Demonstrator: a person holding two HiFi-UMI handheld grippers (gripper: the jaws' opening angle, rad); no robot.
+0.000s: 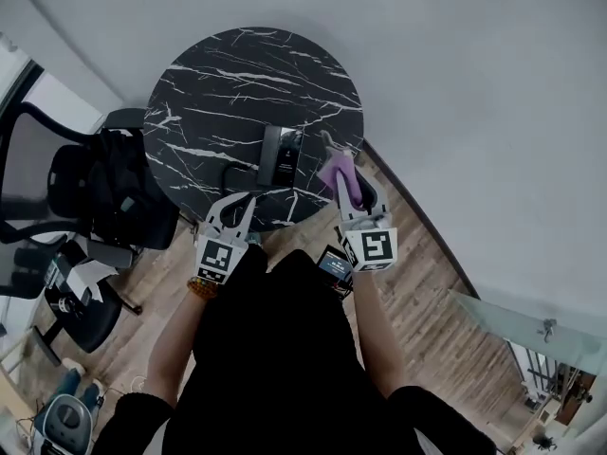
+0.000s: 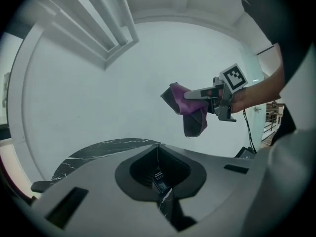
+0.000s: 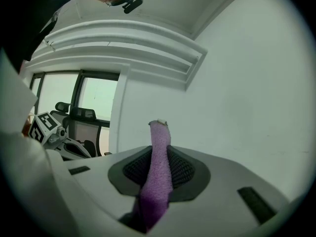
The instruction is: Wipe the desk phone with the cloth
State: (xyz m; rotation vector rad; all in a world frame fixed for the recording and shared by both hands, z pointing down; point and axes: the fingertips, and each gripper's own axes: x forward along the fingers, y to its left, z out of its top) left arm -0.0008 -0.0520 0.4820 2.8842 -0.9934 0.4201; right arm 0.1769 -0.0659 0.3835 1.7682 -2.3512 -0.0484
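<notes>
Round marble table point(image 1: 218, 74) carries the desk phone point(image 1: 282, 154), with wiping apparently not begun. Your right gripper point(image 1: 349, 192) pinches the cloth point(image 1: 334, 171) just right of the phone, and your left gripper point(image 1: 239, 207) sits pressed together, empty, below-left of it.

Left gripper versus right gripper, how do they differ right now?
The left gripper is shut and empty; the right gripper is shut on the purple cloth. The left gripper sits left of the desk phone; the right gripper right of it. Both hover at the table's near edge.
</notes>
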